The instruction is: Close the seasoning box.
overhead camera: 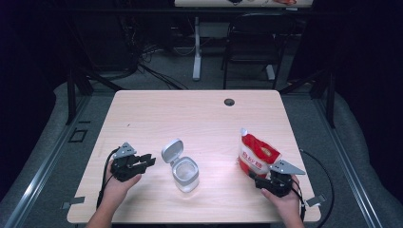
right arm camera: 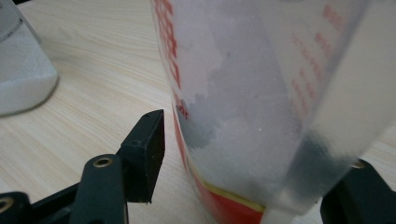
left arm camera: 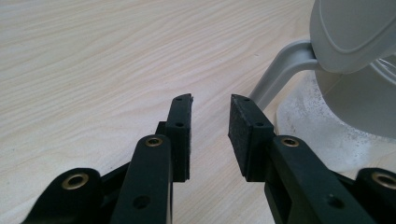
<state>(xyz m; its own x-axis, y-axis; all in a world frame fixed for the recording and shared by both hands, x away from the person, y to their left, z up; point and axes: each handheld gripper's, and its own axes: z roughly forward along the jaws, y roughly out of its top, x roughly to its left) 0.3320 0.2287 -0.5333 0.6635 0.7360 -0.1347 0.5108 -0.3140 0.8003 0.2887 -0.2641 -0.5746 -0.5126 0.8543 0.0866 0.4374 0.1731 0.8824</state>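
High view sits above the near edge, looking forward and down over the whole table (overhead camera: 199, 114). Left gripper view skims low along the wood, close to the jar (left arm camera: 345, 93). Right gripper view presses up against the bag (right arm camera: 261, 102), jar (right arm camera: 23, 70) at its corner.

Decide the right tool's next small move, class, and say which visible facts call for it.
Probably close the right tool on the red-and-white bag: the bag stands between its open jaws, the visible pad apart from it. The clear container beside it has its lid flipped open.
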